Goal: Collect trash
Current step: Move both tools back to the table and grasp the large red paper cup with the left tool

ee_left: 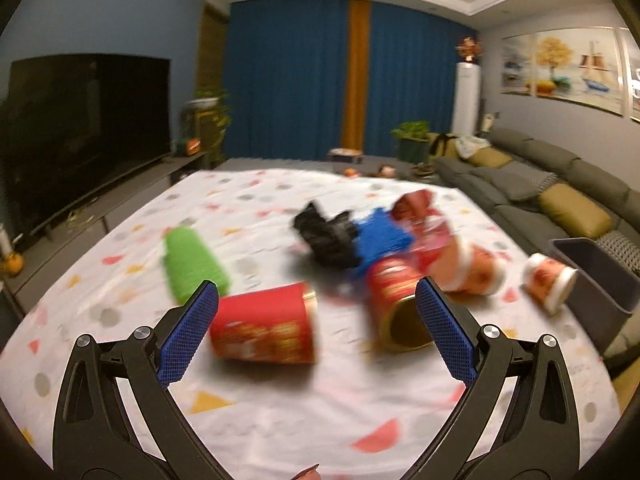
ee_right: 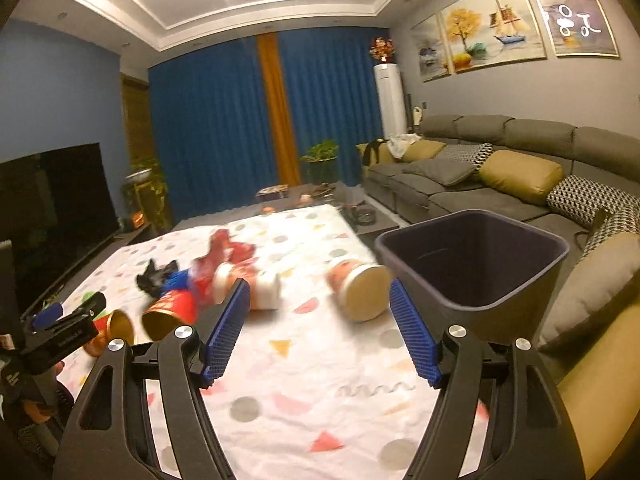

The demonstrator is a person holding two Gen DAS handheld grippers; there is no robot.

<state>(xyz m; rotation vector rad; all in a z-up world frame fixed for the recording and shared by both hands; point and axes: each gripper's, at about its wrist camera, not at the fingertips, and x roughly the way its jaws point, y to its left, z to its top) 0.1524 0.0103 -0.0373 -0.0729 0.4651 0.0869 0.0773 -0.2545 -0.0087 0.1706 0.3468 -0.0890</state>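
Trash lies mid-frame on the tablecloth (ee_left: 280, 420). Your left gripper (ee_left: 316, 312) and right gripper (ee_right: 320, 312) gape empty; centre the red can (ee_left: 264, 326), then clench; bin (ee_right: 472, 260) waits right.

Left wrist view: motion blur smears all the litter on the tablecloth (ee_left: 280, 412); print on the red can (ee_left: 262, 330) at 6 o'clock and on the second can (ee_left: 394, 304) is unreadable, and the black item (ee_left: 326, 234) and blue item (ee_left: 380, 240) near centre cannot be identified. The dark bin (ee_left: 600, 276) at 3 o'clock is cut by the lens edge, only one corner showing. Right wrist view: the red wrapper (ee_right: 230, 250) and paper cup (ee_right: 360, 290) are blurred, and the other gripper (ee_right: 64, 326) at 9 o'clock is partly cut off, jaw state undeterminable there.
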